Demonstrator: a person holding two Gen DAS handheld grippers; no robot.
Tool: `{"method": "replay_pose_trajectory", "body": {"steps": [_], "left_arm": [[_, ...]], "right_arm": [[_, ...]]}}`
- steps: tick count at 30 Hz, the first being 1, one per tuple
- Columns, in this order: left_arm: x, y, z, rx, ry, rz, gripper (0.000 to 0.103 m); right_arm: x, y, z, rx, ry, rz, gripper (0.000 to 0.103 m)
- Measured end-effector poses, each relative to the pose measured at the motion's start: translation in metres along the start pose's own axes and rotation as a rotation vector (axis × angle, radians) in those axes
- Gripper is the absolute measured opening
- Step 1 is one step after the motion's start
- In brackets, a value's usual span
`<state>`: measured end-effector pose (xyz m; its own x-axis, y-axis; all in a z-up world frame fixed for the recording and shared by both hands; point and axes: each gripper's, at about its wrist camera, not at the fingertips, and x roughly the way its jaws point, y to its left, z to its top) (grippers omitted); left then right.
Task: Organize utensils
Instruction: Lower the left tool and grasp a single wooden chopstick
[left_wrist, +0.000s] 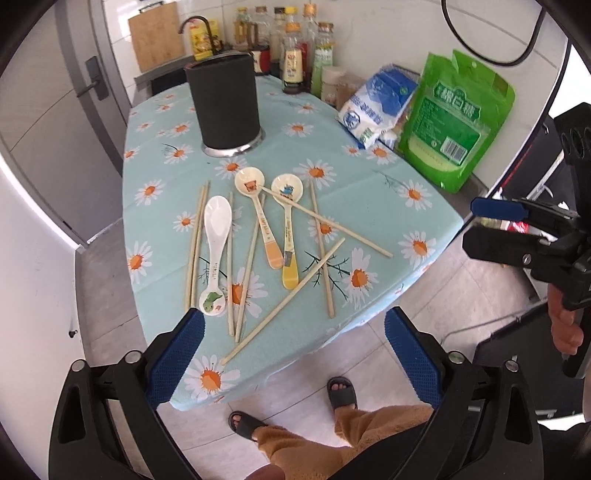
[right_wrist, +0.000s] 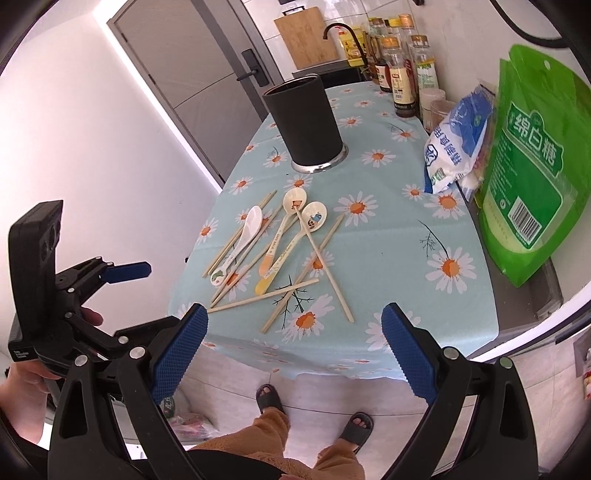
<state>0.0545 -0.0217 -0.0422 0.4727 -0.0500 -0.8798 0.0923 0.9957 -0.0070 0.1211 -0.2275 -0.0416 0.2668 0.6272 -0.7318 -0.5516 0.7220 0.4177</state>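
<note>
Three ceramic spoons lie on the daisy tablecloth: a white one (left_wrist: 215, 251) (right_wrist: 240, 245), an orange-handled one (left_wrist: 258, 212) (right_wrist: 282, 229) and a yellow-handled one (left_wrist: 288, 229) (right_wrist: 295, 243). Several bamboo chopsticks (left_wrist: 321, 254) (right_wrist: 327, 266) lie scattered among and across them. A black cylindrical utensil holder (left_wrist: 227, 105) (right_wrist: 306, 125) stands upright behind them. My left gripper (left_wrist: 293, 350) is open and empty, above the table's near edge. My right gripper (right_wrist: 291, 349) is open and empty, also short of the near edge. Each gripper shows at the side of the other's view.
A green bag (left_wrist: 456, 118) (right_wrist: 532, 173) and a blue-white bag (left_wrist: 373, 107) (right_wrist: 458, 144) lean on the wall at the right. Bottles (left_wrist: 295, 59) (right_wrist: 402, 66) stand at the back. The person's sandalled feet (right_wrist: 269, 398) are on the tiled floor below.
</note>
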Motion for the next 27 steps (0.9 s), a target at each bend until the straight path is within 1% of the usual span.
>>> {"method": "replay_pose_trajectory", "body": {"steps": [5,7,8,9,10,12,14,16,18,21,26,27], "left_arm": [[0.021,-0.006,0.009,0.09,0.059,-0.016,0.085],[0.03,-0.007,0.012,0.124,0.084,-0.035,0.077],[0.039,-0.007,0.013,0.145,0.105,-0.04,0.076],[0.045,-0.007,0.014,0.157,0.123,-0.044,0.07],[0.052,-0.005,0.015,0.165,0.146,-0.053,0.059],[0.07,0.0,0.015,0.174,0.205,-0.08,0.049],[0.081,0.003,0.016,0.179,0.249,-0.106,0.048],[0.089,0.004,0.017,0.194,0.272,-0.124,0.043],[0.098,0.004,0.018,0.227,0.3,-0.148,0.042],[0.112,0.005,0.019,0.252,0.34,-0.144,0.031],[0.126,0.004,0.022,0.314,0.372,-0.154,0.031],[0.128,0.002,0.023,0.33,0.373,-0.157,0.029]], "right_arm": [[0.015,-0.011,-0.001,0.07,0.014,0.005,0.094],[0.022,-0.014,-0.002,0.095,0.022,0.004,0.092],[0.026,-0.016,-0.002,0.108,0.026,0.009,0.092],[0.03,-0.018,-0.003,0.123,0.034,0.011,0.092],[0.032,-0.018,-0.003,0.131,0.037,0.011,0.092],[0.037,-0.019,-0.005,0.142,0.045,0.01,0.092],[0.039,-0.019,-0.005,0.15,0.051,0.005,0.092],[0.04,-0.021,-0.006,0.162,0.05,0.001,0.092],[0.041,-0.022,-0.006,0.171,0.048,-0.002,0.092],[0.041,-0.024,-0.007,0.188,0.043,-0.008,0.092],[0.039,-0.029,-0.009,0.219,0.031,-0.017,0.092],[0.038,-0.03,-0.01,0.226,0.03,-0.021,0.092]]}}
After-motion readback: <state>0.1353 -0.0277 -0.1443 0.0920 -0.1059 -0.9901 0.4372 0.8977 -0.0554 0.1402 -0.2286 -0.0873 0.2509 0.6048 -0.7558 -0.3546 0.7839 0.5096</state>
